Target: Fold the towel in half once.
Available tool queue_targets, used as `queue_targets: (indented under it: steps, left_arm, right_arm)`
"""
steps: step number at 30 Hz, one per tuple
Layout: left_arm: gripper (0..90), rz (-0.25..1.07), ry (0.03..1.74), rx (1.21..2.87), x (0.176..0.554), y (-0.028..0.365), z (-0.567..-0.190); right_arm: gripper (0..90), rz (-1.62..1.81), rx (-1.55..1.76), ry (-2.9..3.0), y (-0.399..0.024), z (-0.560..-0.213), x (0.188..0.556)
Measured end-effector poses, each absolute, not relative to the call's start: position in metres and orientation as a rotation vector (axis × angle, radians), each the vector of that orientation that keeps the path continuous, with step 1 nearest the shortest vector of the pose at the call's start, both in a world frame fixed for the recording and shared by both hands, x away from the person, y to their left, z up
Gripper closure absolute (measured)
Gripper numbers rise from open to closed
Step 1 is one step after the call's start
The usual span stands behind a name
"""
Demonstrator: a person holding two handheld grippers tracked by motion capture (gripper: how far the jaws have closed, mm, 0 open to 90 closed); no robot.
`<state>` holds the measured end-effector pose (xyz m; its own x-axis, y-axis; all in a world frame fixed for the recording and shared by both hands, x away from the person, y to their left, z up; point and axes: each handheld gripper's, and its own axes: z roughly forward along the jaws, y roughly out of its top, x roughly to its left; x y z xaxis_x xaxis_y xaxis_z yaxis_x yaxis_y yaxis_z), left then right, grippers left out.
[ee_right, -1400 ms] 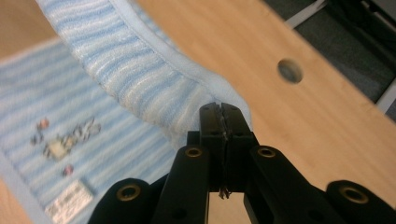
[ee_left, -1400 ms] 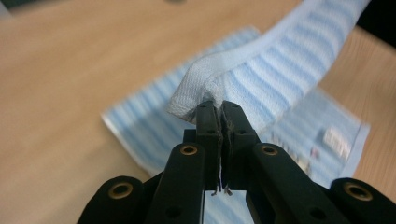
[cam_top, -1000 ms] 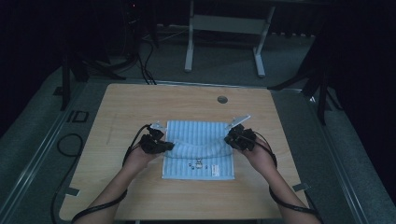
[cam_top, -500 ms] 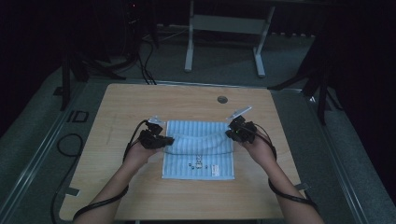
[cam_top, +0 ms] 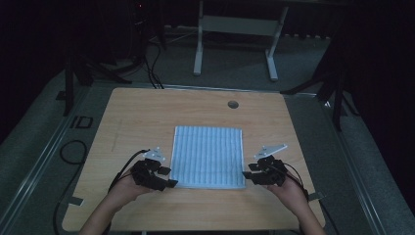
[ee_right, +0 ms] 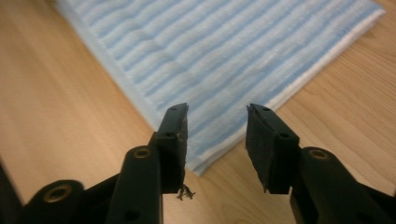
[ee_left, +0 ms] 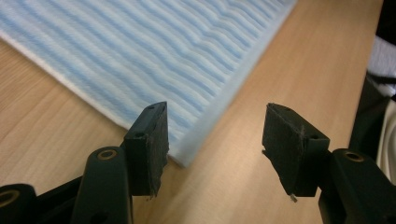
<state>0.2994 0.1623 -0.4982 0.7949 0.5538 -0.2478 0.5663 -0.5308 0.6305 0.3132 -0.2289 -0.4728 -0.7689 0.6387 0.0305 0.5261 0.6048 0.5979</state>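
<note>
Now the blue-and-white striped folded towel [cam_top: 209, 157] is laid flat on the wooden counter [cam_top: 147, 112], folded over since a moment ago (likely done); both left gripper [ee_left: 215, 140] and right gripper [ee_right: 217, 135] are held wide, released at its near corners.

dim overhead view — blurred close-ups

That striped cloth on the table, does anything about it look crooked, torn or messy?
Nothing stands out. The blue-and-white striped cloth lies flat and square on the wooden table, with neat edges and only faint ripples. Each open hand-held gripper, left and right, sits at a near corner.
</note>
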Motion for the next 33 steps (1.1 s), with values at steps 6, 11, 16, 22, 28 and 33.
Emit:
queue_targets:
  steps: [6,11,16,22,28,33]
  left_arm:
    - [40.7,0.0,0.869,2.275,0.308,0.157,-0.513]
    - [40.7,0.095,0.9,2.281,0.315,0.157,-0.516]
    - [41.9,0.156,0.913,2.265,0.323,0.154,-0.514]
    - [49.5,0.127,0.881,2.266,0.329,0.141,-0.523]
    - [58.7,0.124,0.853,2.365,0.328,0.127,-0.539]
    - [58.6,0.112,0.834,2.395,0.324,0.125,-0.538]
  right_arm:
    - [56.6,0.861,1.001,2.652,-0.231,-0.485,0.318]
    - [56.1,0.838,1.043,2.668,-0.237,-0.494,0.327]
    - [59.8,0.841,1.044,2.667,-0.234,-0.496,0.334]
    - [72.8,0.848,0.981,2.673,-0.218,-0.498,0.34]
    - [88.1,0.754,0.921,2.747,-0.192,-0.519,0.347]
    - [88.0,0.724,0.916,2.762,-0.19,-0.53,0.344]
